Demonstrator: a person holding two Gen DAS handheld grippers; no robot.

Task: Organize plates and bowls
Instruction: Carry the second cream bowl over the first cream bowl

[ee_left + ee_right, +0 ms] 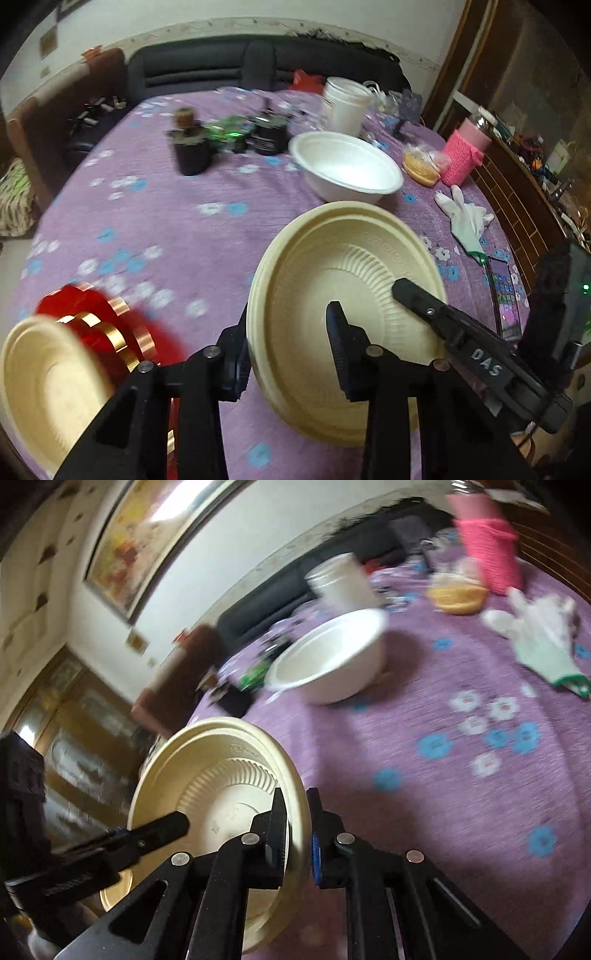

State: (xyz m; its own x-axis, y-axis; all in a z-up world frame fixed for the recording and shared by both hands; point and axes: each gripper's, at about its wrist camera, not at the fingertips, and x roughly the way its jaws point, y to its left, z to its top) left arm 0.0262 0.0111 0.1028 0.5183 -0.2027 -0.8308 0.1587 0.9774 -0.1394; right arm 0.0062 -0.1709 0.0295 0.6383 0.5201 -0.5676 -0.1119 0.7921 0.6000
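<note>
Cream plate (pixel 343 295) lifted, tilted, above the purple surface (pixel 177 229): my left hand-held gripper (pixel 291 354) and right hand-held gripper (pixel 297 834) each pinch its rim. Likely next: carry it to the near-left plate (pixel 44 376), then level it.

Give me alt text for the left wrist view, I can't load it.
Both grippers clamp opposite rims of a cream plate held tilted above the purple floral tablecloth: the left gripper from below, the right gripper from the right. A white bowl sits beyond, another cream plate lower left.
</note>
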